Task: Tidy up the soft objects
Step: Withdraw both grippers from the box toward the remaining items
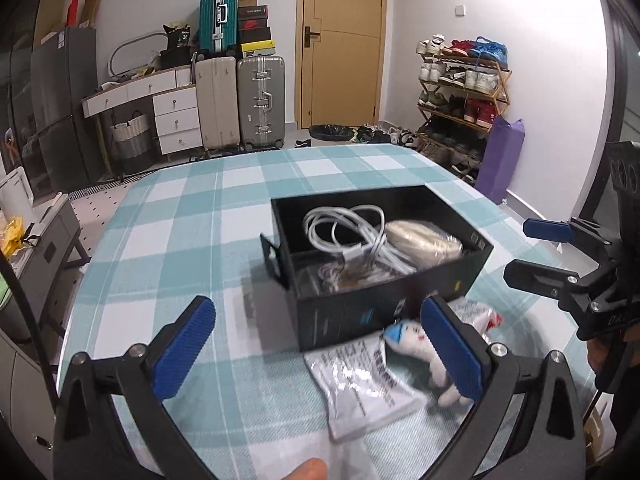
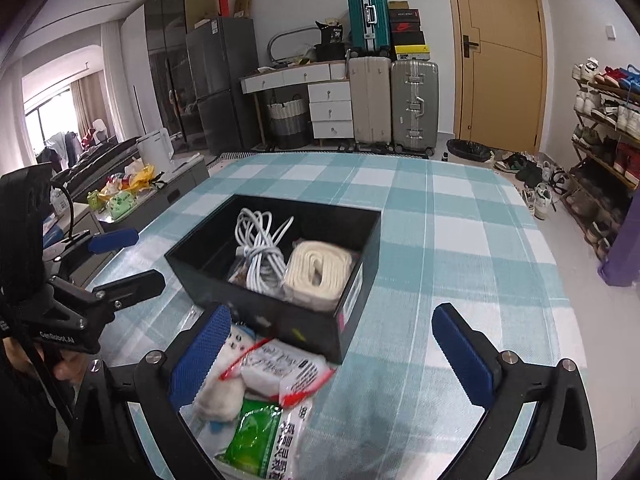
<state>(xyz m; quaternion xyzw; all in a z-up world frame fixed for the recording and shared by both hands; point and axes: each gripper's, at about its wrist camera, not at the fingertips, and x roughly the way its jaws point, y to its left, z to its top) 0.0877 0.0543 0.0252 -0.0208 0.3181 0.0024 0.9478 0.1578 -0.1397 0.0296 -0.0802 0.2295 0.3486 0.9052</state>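
Note:
A black open box (image 1: 360, 314) (image 2: 256, 308) sits on the checked tablecloth. It holds a white coiled cable (image 1: 352, 236) (image 2: 260, 248) and a cream rolled strap (image 1: 424, 242) (image 2: 320, 270). In front of the box lie a white plush toy (image 1: 416, 344) (image 2: 220, 394), a clear printed bag (image 1: 360, 384), a white packet with red trim (image 2: 284, 368) and a green-and-white packet (image 2: 260, 440). My left gripper (image 1: 316, 352) is open above the table, its right pad over the plush toy. My right gripper (image 2: 332, 364) is open above the packets.
The table (image 1: 224, 184) (image 2: 460, 240) is covered in a teal and white check cloth. Beyond it stand suitcases (image 1: 240, 100), a white desk with drawers (image 2: 320, 96), a shoe rack (image 1: 460, 92), a bin (image 2: 468, 150) and a door.

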